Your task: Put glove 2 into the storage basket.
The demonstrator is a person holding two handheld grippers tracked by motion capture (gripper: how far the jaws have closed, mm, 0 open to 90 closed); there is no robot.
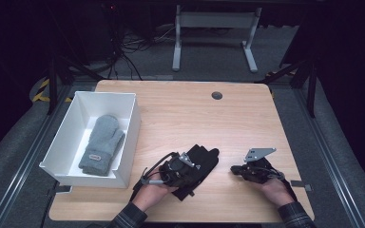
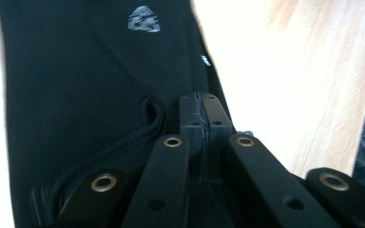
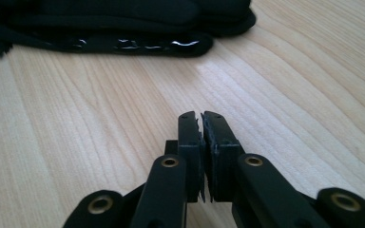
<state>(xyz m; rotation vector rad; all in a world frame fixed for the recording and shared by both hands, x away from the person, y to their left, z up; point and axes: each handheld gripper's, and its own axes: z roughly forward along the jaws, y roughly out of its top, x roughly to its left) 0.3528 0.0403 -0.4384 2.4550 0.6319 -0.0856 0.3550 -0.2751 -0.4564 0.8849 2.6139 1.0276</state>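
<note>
The left gripper is lying over the black glove near the front of the wooden table. In the left gripper view its 2 jaws are standing pressed together with no gap, and whether any fabric is caught between the pads cannot be told, as the glove is sitting right behind and beside them, dark on dark. A small grey emblem on the glove is showing ahead of the jaw tips and slightly to their left.

The right gripper is resting well apart from the glove, with its jaw tips pointing towards it across bare wood. In the right gripper view the jaws are standing almost closed, a thin slit showing between the pads, and nothing is sitting between them. The glove is lying ahead of those tips, with bare table between.

A white bin is standing beyond the left gripper's outer side, holding 1 grey mitten, clear of both grippers
</note>
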